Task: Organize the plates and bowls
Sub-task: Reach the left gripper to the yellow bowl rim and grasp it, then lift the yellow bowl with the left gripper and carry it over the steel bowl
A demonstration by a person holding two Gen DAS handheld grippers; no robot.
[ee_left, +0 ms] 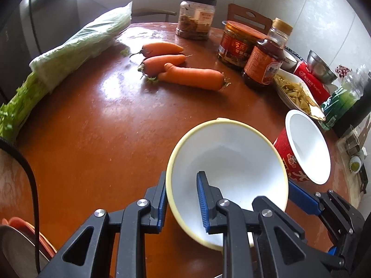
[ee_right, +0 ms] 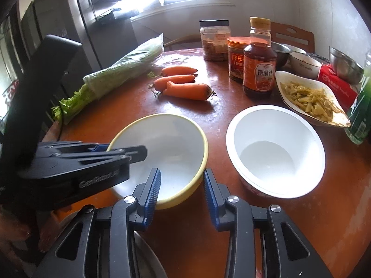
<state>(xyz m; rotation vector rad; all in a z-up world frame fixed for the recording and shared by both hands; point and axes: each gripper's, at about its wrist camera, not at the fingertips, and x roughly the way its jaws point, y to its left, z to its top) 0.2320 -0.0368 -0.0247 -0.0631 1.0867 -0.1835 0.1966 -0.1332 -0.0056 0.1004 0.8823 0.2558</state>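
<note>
Left wrist: left hand-held gripper pinches round, glossy yellow-rimmed bowl.

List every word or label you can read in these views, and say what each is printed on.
"糖醋汁": label of the sauce bottle.
"GenRobot.AI", faint: side of the left hand-held gripper.
Red-lidded jar: large characters only partly readable, perhaps "氏".
Clear jar, red box, white bowl, green bottle and red cup: print too small or blurred to read.
</note>
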